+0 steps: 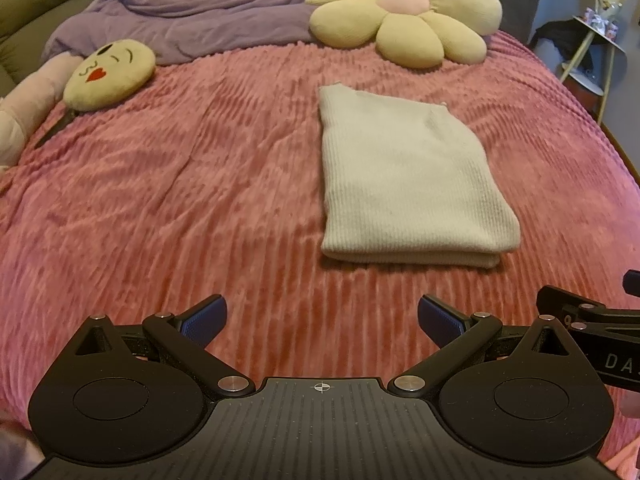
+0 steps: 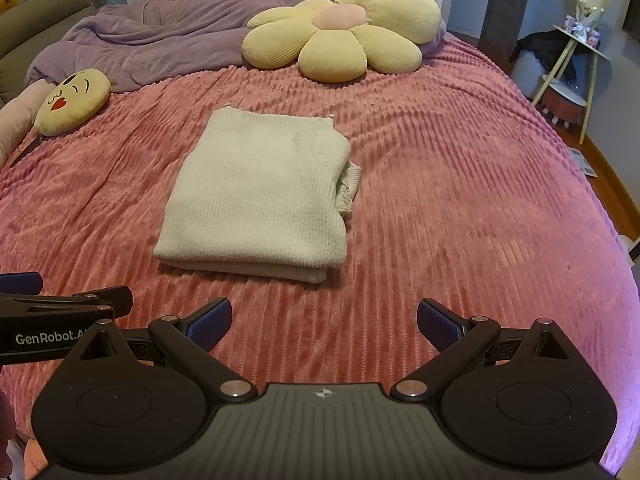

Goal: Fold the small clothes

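A wide bed covered by a ribbed pink bedspread fills both views. At the far left lies a round yellow cushion with a kissing face, with a pale pink plush shape beside it, cut off by the frame edge. Behind it, a rumpled purple duvet runs across the head of the bed.

Toward the middle lies the task's thing, a cream ribbed knit garment, flat on the bedspread and well apart from both tools. It forms a neat stacked rectangle with doubled layers showing along its near edge. A little bunched fabric pokes out on its right side in the right wrist view. By my reading the folding of this piece looks essentially done; at most that edge needs tucking. No other clothes are visible, so whether more remain cannot be told.

Further right rests a large yellow flower cushion.

The left gripper and the right gripper hover low at the near edge, each with jaws spread wide and holding nothing.

Hidden: the garment's underside and type.
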`<action>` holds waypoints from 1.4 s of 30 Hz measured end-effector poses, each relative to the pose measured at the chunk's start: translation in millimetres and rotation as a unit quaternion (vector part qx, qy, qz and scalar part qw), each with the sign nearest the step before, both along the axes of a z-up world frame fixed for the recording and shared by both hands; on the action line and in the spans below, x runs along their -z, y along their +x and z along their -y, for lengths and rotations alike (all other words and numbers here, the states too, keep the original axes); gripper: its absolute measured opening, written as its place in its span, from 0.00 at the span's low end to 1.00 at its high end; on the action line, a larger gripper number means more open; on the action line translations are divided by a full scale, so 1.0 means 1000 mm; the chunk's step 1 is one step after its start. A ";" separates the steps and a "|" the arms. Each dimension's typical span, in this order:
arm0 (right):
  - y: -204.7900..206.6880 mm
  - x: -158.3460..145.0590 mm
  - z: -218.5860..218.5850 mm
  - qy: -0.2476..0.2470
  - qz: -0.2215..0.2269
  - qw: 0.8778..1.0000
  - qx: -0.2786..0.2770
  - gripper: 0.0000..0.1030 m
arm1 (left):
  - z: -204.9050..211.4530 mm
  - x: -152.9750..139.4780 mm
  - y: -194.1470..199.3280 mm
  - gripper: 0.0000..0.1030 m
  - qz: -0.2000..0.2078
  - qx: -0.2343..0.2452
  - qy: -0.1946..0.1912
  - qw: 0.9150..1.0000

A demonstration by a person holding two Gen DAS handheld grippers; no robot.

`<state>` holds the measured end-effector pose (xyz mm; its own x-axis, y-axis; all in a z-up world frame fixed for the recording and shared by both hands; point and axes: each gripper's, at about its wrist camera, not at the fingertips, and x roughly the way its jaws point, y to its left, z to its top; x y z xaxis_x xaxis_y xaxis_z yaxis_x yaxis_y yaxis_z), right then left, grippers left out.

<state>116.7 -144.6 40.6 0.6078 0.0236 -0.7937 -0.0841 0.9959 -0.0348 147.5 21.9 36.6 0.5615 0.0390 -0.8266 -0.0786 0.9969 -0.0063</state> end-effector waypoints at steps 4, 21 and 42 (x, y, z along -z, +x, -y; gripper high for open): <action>-0.001 0.000 0.001 0.001 0.001 1.000 0.002 0.96 | -0.001 0.002 0.001 1.00 -0.005 -0.004 -0.002 1.000; -0.003 0.001 0.002 0.003 0.002 1.000 0.004 0.96 | -0.001 0.000 -0.001 1.00 0.001 -0.005 -0.002 1.000; -0.006 0.005 0.000 0.001 0.003 1.000 0.000 0.96 | 0.007 0.005 -0.011 1.00 0.008 0.016 0.040 0.999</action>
<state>110.3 -144.9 35.3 0.6121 0.0250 -0.7904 -0.0829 0.9960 -0.0328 136.7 14.8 31.9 0.5760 0.0862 -0.8129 -0.0477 0.9963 0.0719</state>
